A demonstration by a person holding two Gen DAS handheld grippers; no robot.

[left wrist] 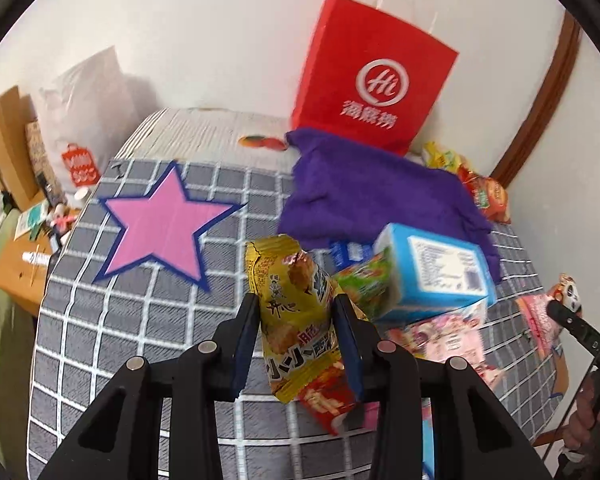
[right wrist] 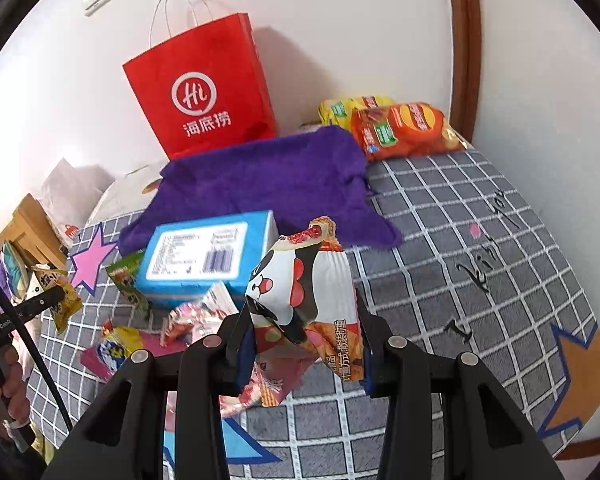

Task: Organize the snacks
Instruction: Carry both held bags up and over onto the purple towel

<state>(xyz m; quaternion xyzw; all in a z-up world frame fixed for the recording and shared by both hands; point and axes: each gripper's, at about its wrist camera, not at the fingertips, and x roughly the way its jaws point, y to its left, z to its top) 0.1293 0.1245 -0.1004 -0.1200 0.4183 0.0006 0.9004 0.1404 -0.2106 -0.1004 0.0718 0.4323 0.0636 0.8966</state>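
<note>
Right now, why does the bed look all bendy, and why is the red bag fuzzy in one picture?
Both views are fisheye, so the checked bedspread bulges and black fills the corners. In the left wrist view the red bag is smeared by motion blur; in the right wrist view its lettering is crisp and it throws a soft shadow on the wall.

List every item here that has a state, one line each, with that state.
left gripper: shut on the yellow snack packet, lifted off the bed.
right gripper: shut on the panda snack packet, lifted off the bed.
red paper bag: upright against the wall, handles up.
purple towel: spread out, rumpled.
blue box: closed, resting tilted on other snacks.
orange chip bag: sealed, lying flat.
</note>
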